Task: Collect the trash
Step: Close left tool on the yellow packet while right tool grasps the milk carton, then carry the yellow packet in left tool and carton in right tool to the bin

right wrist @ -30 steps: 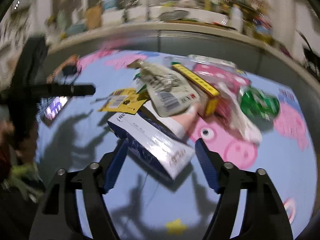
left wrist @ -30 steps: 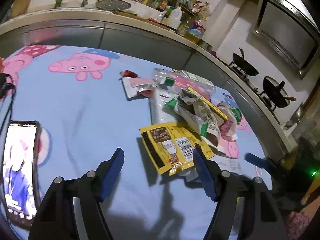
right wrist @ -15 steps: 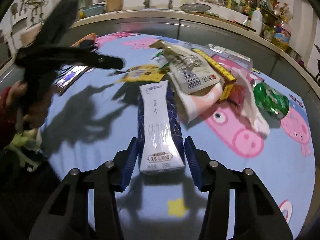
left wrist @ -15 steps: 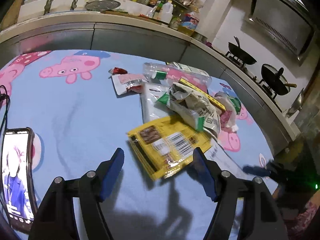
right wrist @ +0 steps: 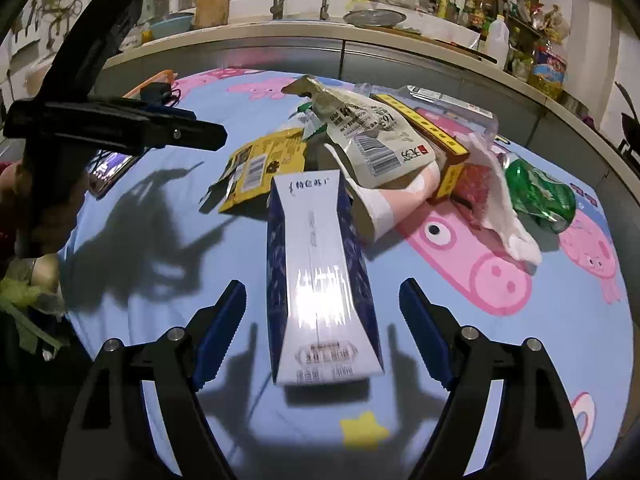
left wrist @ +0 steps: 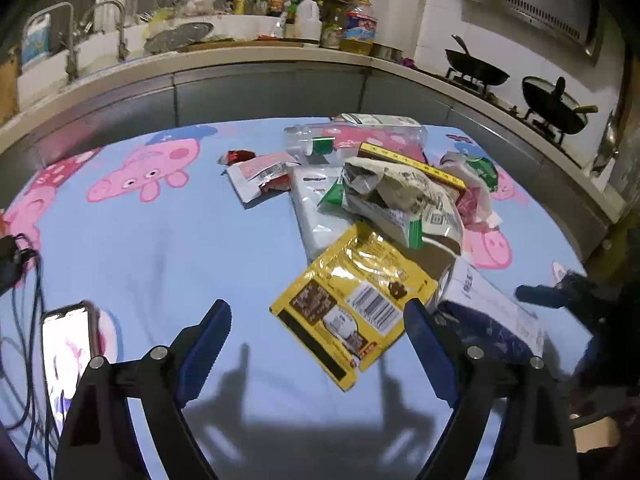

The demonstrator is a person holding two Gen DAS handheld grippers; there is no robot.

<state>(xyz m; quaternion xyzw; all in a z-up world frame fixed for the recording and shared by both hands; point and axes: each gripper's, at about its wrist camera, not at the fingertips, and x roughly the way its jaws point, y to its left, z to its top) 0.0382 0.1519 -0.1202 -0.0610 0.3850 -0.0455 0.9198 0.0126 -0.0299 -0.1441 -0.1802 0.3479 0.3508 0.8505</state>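
Observation:
A pile of trash lies on the blue Peppa Pig tablecloth. A yellow foil packet lies just ahead of my open left gripper, nearer its right finger. A blue-and-white carton lies flat between the fingers of my open right gripper, with gaps on both sides; it also shows in the left wrist view. Behind are a grey crumpled bag, a yellow-edged box, a green can, white tissue, a red-white wrapper and a clear plastic bottle.
A lit phone and black cables lie at the table's left. The left gripper's black body crosses the right wrist view at upper left. A steel kitchen counter with sink, bottles and woks curves behind the table.
My right gripper closed in along the carton, narrowed around it, then opened wide again; the carton lies lengthwise between its fingers. My left gripper shifted left, so the pile sits further right.

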